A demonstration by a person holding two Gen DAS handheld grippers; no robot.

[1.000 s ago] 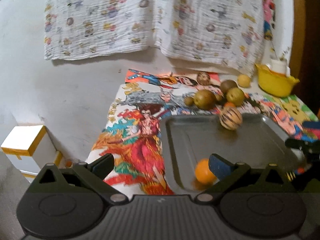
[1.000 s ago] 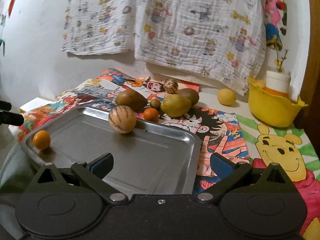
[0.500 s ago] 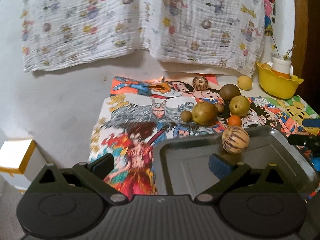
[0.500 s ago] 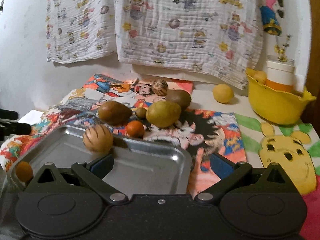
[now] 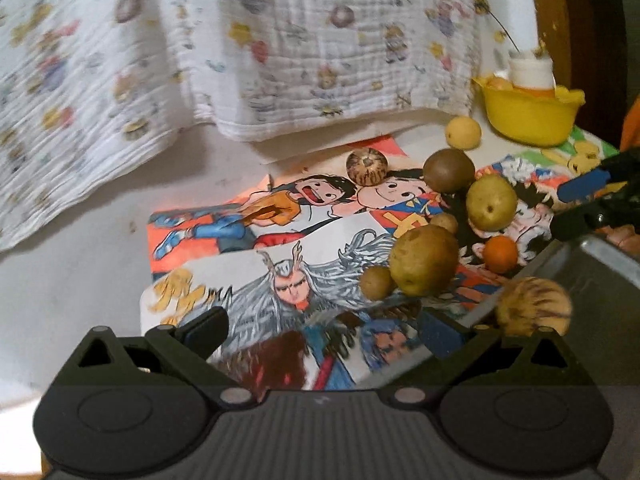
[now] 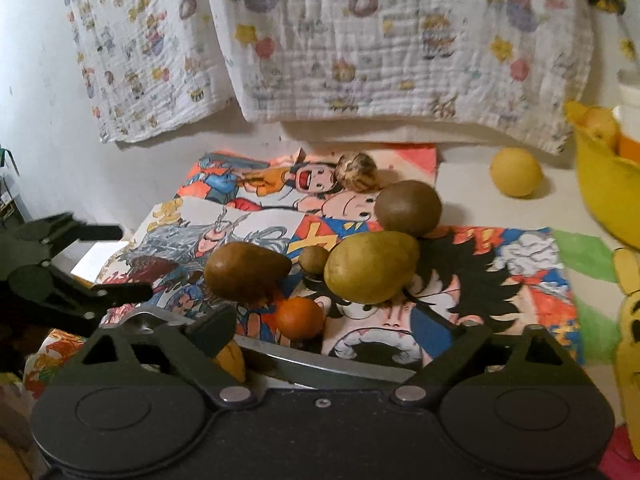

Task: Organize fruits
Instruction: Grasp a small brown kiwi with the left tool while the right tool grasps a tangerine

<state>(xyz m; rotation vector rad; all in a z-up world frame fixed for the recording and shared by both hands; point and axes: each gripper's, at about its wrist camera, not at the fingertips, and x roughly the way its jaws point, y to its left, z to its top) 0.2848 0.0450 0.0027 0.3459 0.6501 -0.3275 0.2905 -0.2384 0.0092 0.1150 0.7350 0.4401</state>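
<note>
Both your tongs have swung from the tray (image 5: 600, 256) toward the fruit pile (image 6: 372, 268), left gripper (image 5: 320, 326) and right gripper (image 6: 332, 330) spread wide, holding nothing. One striped fruit (image 5: 534, 306) shows in the tray; most await.

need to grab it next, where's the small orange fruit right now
In the right wrist view the small orange fruit sits low centre on the cartoon mat, just beyond the metal tray rim, in front of the brown fruit and the green one.

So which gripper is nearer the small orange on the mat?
Right. The orange sits just ahead of the right gripper, between its open fingers. The left gripper is farther off, with the orange up and to its right.
</note>
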